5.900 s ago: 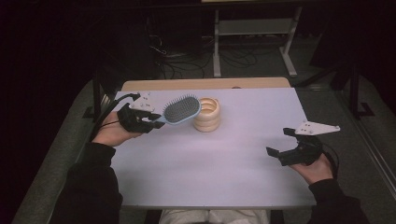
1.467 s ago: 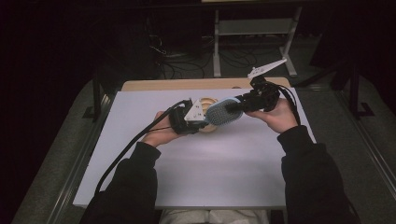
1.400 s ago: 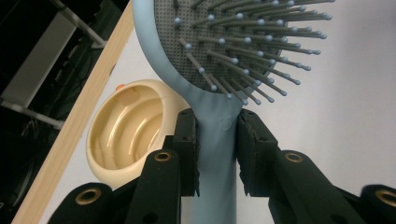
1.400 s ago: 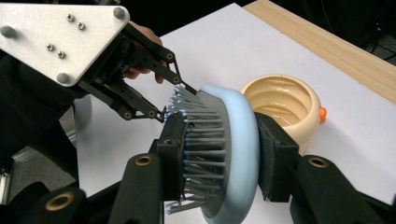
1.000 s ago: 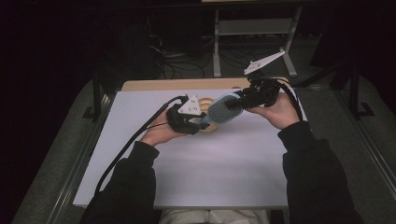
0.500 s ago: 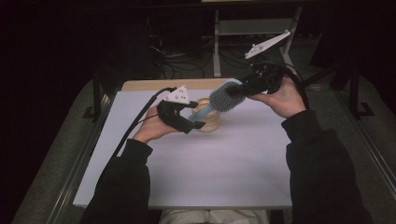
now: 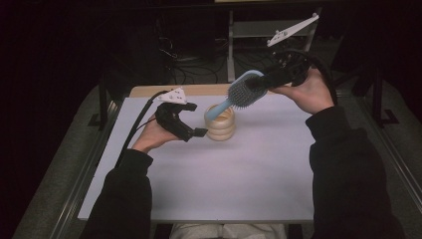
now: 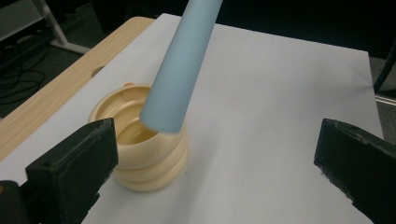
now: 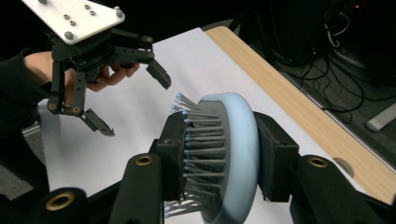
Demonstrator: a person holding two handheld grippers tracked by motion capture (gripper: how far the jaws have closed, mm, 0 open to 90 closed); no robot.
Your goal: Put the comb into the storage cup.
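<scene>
Hairbrush (image 7: pixel 243 90) is the thing in hand: pale blue, dark bristle bed, held in the air above the far half of the desk (image 7: pixel 249 169) by the right hand-held gripper (image 7: pixel 271 79), whose jaws are clamped across the brush head, one pad pressed into the bristles and the other on the smooth back (the right gripper view shows this squeeze plainly on the head (image 9: pixel 219 154)). Its long axis slopes down and toward the person's left, so the handle tip hangs just over the mouth of the ribbed cream cup (image 7: pixel 220 124); in the left gripper view the handle end (image 8: pixel 175 74) sits above the cup's rim (image 8: pixel 140 140), seemingly not yet inside. The left hand-held gripper (image 7: pixel 191 119) rests just beside the cup on its left, jaws spread wide and having just been opening, with nothing pressed between them. So the brush lies to the right of and above that open gripper, and the right hand alone carries it. My judgement: the coming move turns on keeping the handle lined up over the cup opening while lowering along that slanted axis.
</scene>
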